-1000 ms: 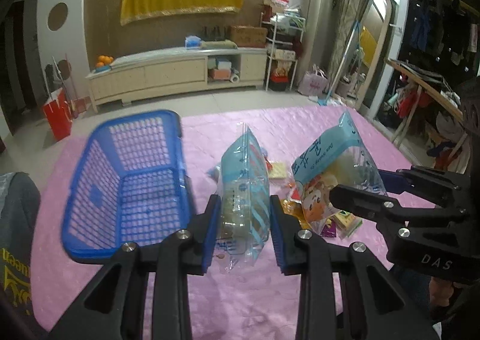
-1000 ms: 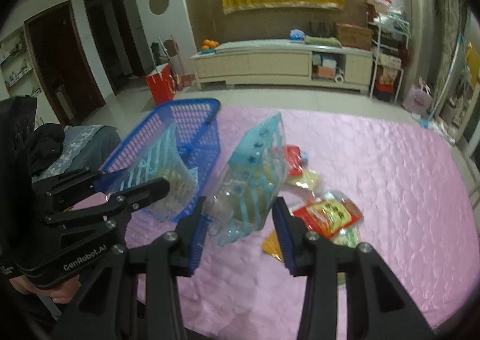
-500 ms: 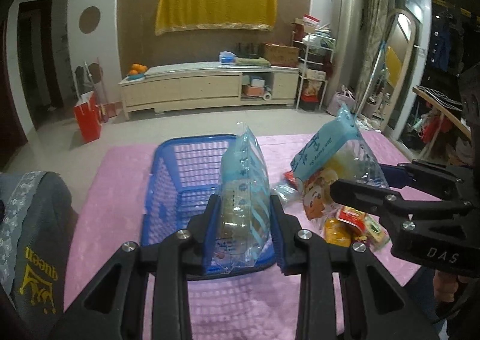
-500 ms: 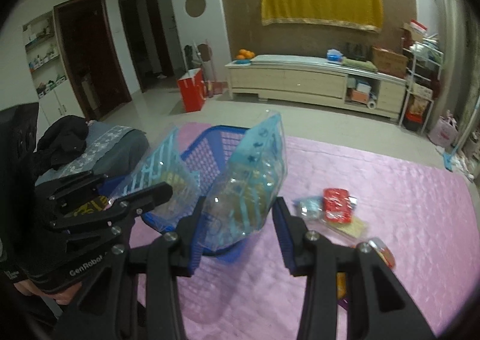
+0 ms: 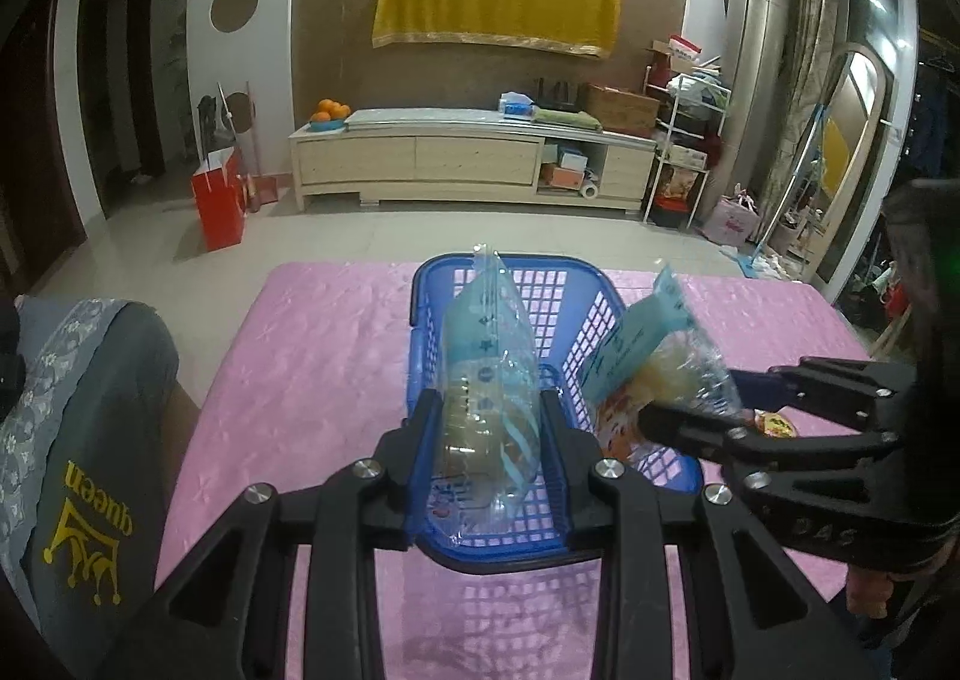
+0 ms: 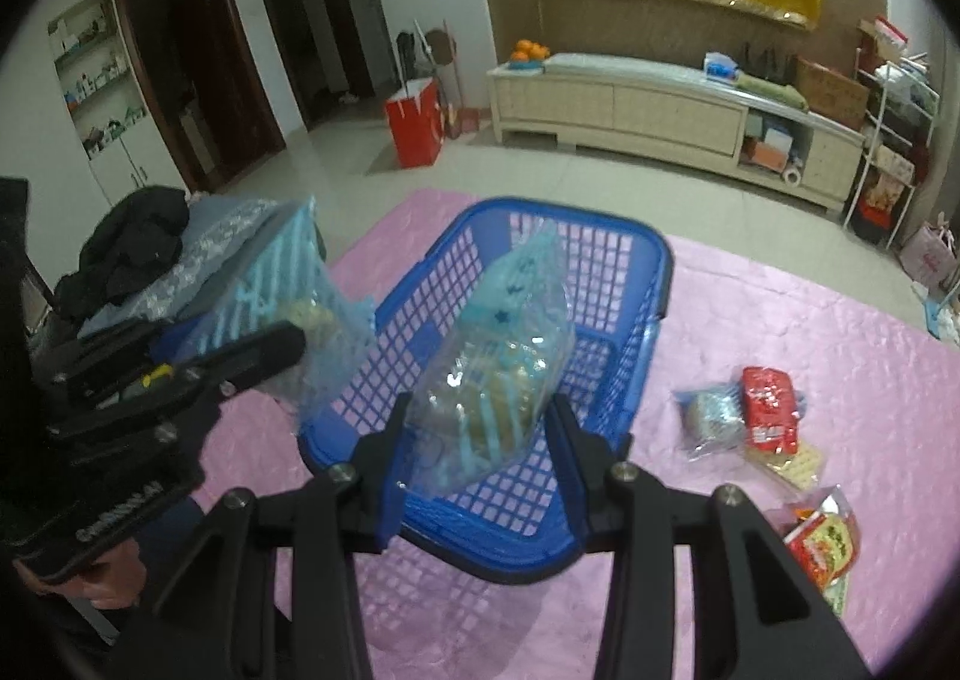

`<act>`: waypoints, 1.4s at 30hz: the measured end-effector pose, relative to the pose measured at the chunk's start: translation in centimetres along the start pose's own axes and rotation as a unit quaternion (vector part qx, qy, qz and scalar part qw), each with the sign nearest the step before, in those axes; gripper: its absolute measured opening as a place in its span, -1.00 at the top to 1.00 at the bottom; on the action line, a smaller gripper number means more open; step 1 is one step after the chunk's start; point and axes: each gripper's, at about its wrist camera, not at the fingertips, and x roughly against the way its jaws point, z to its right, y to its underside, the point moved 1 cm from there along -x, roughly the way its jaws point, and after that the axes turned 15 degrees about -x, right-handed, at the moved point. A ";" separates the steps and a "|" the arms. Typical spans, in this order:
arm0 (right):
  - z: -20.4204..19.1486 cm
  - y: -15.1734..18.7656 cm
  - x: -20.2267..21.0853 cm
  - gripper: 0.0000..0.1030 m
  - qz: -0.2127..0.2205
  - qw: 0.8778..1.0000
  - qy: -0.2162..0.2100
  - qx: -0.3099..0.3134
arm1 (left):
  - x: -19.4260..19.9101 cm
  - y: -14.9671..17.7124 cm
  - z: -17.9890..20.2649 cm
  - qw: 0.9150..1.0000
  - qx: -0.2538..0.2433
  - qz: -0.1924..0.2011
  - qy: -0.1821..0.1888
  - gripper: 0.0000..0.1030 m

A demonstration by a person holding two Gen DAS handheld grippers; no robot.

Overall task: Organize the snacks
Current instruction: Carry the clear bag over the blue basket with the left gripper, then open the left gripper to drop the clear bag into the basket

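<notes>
My left gripper is shut on a clear light-blue snack bag and holds it above the near end of the blue plastic basket. My right gripper is shut on a second light-blue snack bag, also above the basket. In the left wrist view the right gripper holds its bag at the basket's right side. In the right wrist view the left gripper holds its bag at the basket's left side.
The basket stands on a pink quilted cloth. Loose snack packets lie to its right: a red one, a clear one, a cracker pack and a red-green one. A grey garment lies at the left.
Both grippers have moved left with their bags, from over the loose snacks to above the basket. The basket now lies straight ahead of both cameras.
</notes>
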 end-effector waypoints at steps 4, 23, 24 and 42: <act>-0.2 0.5 -1.6 0.08 -0.019 1.000 0.005 -0.002 | -0.3 0.4 -0.2 1.000 0.003 -0.006 0.002 0.42; 3.1 0.6 3.7 -0.69 0.072 0.995 0.064 -0.023 | 1.3 -0.2 2.6 0.999 -0.027 -0.012 0.014 0.42; 3.2 0.6 3.8 -0.69 0.073 0.995 0.069 -0.022 | 1.2 -0.3 2.9 0.999 -0.030 -0.012 0.016 0.42; 7.3 1.5 1.5 -0.69 0.059 0.990 0.115 -0.063 | -3.6 -1.2 5.0 0.995 -0.069 -0.039 0.054 0.42</act>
